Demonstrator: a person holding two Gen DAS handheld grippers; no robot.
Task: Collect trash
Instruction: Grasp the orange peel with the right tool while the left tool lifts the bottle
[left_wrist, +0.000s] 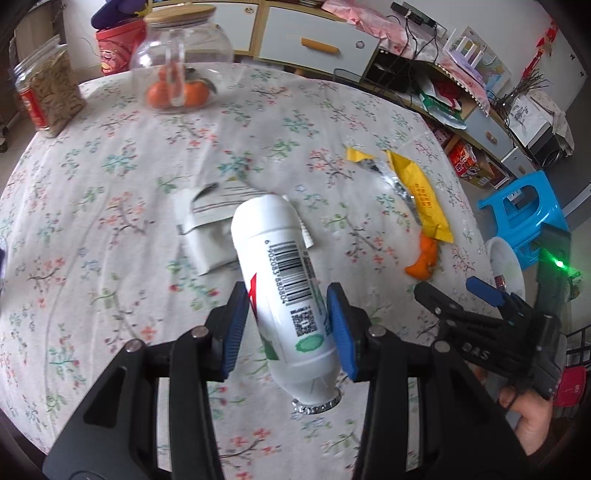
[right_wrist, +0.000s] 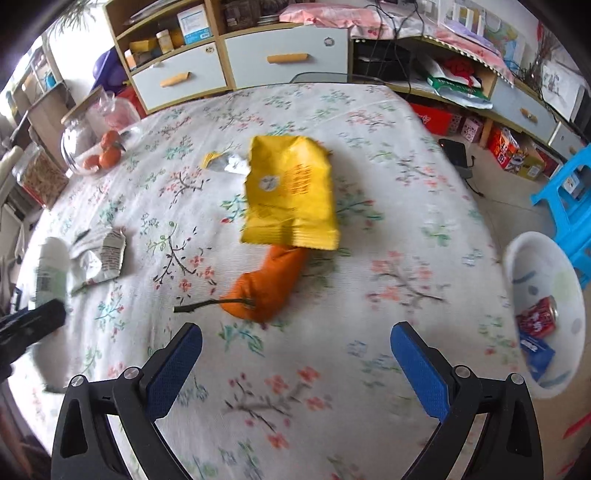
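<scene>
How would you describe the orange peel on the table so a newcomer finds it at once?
Start at the round table with the floral cloth. Near its middle lies a yellow snack wrapper; the orange peel sticks out from under the wrapper's near edge. Unlike the whole oranges by the glass jar, it is flattened, with a dark stem.

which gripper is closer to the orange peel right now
Right. The right gripper is open just short of the orange peel, facing it; the left gripper holds the white bottle off to the peel's left.

white bottle (left_wrist: 280, 280), yellow wrapper (right_wrist: 290, 195), floral tablecloth (right_wrist: 388, 155)
</scene>
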